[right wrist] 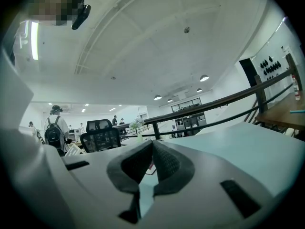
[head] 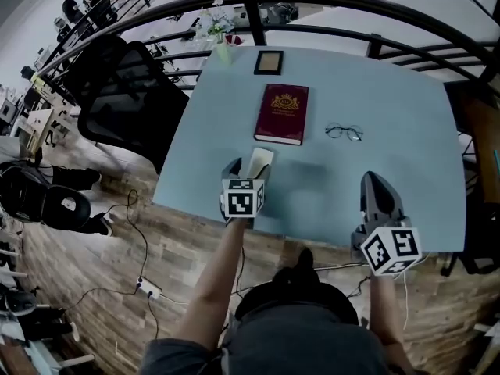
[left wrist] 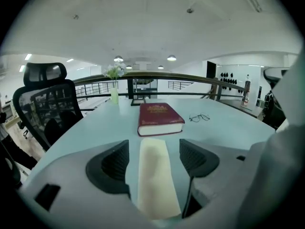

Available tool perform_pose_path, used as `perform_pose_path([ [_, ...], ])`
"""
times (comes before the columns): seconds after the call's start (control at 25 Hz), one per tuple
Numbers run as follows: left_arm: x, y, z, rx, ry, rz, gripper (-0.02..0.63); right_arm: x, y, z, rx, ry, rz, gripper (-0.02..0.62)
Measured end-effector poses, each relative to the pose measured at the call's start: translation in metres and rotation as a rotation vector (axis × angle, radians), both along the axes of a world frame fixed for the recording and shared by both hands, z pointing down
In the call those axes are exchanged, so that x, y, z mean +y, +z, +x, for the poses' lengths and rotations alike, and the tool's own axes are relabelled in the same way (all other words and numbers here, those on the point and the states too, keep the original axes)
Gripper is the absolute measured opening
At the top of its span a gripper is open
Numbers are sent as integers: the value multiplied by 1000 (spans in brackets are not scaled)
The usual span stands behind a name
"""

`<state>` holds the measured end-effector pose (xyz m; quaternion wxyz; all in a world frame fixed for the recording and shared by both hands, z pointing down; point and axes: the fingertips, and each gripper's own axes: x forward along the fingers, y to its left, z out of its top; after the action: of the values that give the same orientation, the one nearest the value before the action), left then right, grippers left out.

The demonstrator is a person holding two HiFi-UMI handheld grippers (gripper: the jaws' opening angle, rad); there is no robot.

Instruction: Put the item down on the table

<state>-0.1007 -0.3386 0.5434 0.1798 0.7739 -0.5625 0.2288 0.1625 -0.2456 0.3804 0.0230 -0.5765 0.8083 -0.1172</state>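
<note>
A pale cream flat strip (head: pixel 258 162) lies on the light blue table (head: pixel 391 100) near its front edge. My left gripper (head: pixel 248 172) hovers over it with both jaws wide apart. In the left gripper view the cream strip (left wrist: pixel 155 175) runs lengthwise between the dark pads (left wrist: pixel 114 165), and a gap of table shows on each side, so neither pad touches it. The left gripper (left wrist: pixel 153 159) is open. My right gripper (head: pixel 377 187) rests over the table's front right edge. In its own view the right gripper (right wrist: pixel 151 160) has its pads meeting at the tip with nothing between them.
A dark red book (head: pixel 282 113) lies just beyond the strip, with glasses (head: pixel 344 132) to its right. A small picture frame (head: pixel 268 62) and a vase of flowers (head: pixel 219 36) stand at the far edge. A black office chair (head: pixel 125 92) is left of the table, and a railing runs behind it.
</note>
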Motion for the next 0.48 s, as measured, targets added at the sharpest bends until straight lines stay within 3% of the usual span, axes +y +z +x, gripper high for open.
perform_pose_path([
  [0.2, 5, -46, -2, 8, 10, 116, 327, -2, -5, -3, 1, -3, 15, 2],
  [0.48, 21, -102, -5, 45, 12, 263, 224, -3, -12, -7, 8, -4, 32, 2],
])
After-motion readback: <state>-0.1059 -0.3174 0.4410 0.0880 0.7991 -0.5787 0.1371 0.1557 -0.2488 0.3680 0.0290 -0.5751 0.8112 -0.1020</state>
